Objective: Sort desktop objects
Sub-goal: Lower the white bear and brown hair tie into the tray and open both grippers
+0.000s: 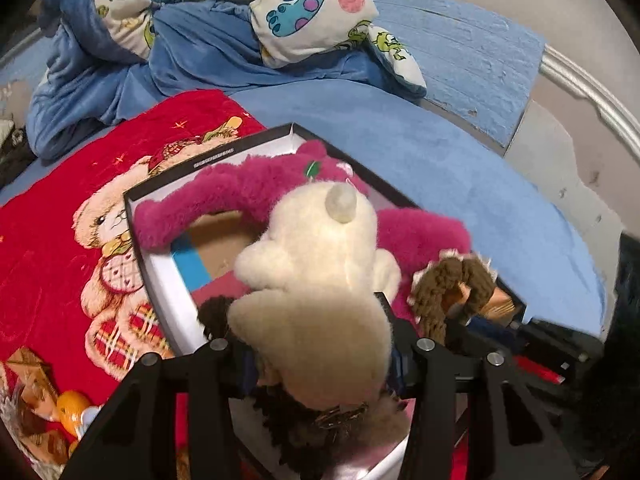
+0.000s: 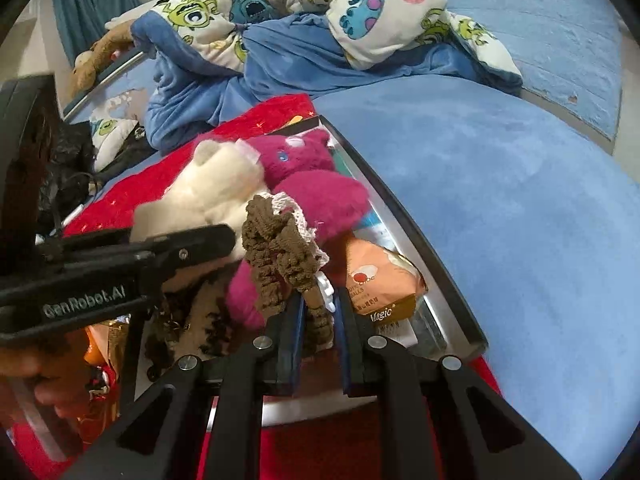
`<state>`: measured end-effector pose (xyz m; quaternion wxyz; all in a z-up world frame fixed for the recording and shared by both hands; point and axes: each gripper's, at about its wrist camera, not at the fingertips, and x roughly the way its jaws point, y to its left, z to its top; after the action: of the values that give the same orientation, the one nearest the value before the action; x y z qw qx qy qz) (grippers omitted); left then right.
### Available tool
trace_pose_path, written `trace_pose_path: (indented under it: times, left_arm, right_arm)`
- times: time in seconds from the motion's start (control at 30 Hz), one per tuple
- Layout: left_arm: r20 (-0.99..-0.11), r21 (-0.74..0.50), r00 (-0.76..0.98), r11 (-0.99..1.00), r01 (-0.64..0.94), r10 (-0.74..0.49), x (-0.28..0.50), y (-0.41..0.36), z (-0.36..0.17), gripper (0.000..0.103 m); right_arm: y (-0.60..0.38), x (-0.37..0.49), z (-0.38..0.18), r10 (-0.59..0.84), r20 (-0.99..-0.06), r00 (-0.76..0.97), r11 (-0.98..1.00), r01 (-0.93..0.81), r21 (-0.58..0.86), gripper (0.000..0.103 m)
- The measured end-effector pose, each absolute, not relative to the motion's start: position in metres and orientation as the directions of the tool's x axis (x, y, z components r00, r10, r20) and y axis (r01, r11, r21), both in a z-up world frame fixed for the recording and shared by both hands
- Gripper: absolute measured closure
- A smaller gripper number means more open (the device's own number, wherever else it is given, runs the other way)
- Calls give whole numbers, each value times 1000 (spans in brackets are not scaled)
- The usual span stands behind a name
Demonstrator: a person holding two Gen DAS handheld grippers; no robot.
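Observation:
My left gripper [image 1: 312, 340] is shut on a cream plush toy [image 1: 312, 272] and holds it over a black-rimmed box [image 1: 216, 160]. A pink plush bear [image 1: 256, 184] lies inside that box. In the right wrist view my right gripper [image 2: 320, 316] is shut on a brown knitted doll [image 2: 276, 248] with white lace trim, just above the box's near end. That doll [image 1: 452, 284] also shows at the right of the left wrist view. The left gripper [image 2: 192, 248] enters from the left, with the cream plush toy [image 2: 208, 192] against the pink plush bear [image 2: 316, 188].
An orange snack packet [image 2: 380, 280] lies in the box by its right rim [image 2: 400, 216]. The box rests on a red bear-print blanket [image 1: 48, 240] over a blue bed sheet [image 1: 480, 200]. A crumpled cartoon quilt [image 1: 312, 12] lies behind. A person's hand [image 2: 36, 380] shows lower left.

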<state>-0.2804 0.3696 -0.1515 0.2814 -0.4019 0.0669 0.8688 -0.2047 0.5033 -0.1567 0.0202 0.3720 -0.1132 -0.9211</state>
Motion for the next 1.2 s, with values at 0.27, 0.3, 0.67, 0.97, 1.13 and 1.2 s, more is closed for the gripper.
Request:
trace_pose_path:
  times: [0.27,0.3,0.67,0.97,1.13,1.2]
  left_arm:
    - [-720,-139,-539,-852,-505,437,-264,356,-159,52]
    - [-720,-127,-544,-853,-507,431,-261,358,-160,51]
    - [-716,-93,-560,-853,-514,416,-254,360,-164,50]
    - [-713,-85,-570,-858,-507,408,-254,361,-165,50]
    - [-716,-74,-575,-862,-502,396,-251,361,-165,50]
    - [-716,-70,-578,-863,-500,392,-250,361,-165,49]
  right_arm:
    - [499,-190,-156,-116,-659,-743,-974,-44,221,89]
    - [498,-189,-157,-112,-660,-743,-975,-44,216,89]
    - [490,-184,-162,-82,-630,-772,-986,-30,166,89]
    - [491,-182,-163,-85,-614,-785,-984,-30,174,89]
    - [491,-181,-164,-82,-612,-787,-985,-30,170,89]
    - [490,-182,-164,-77,-613,-787,-986,-30,162,87]
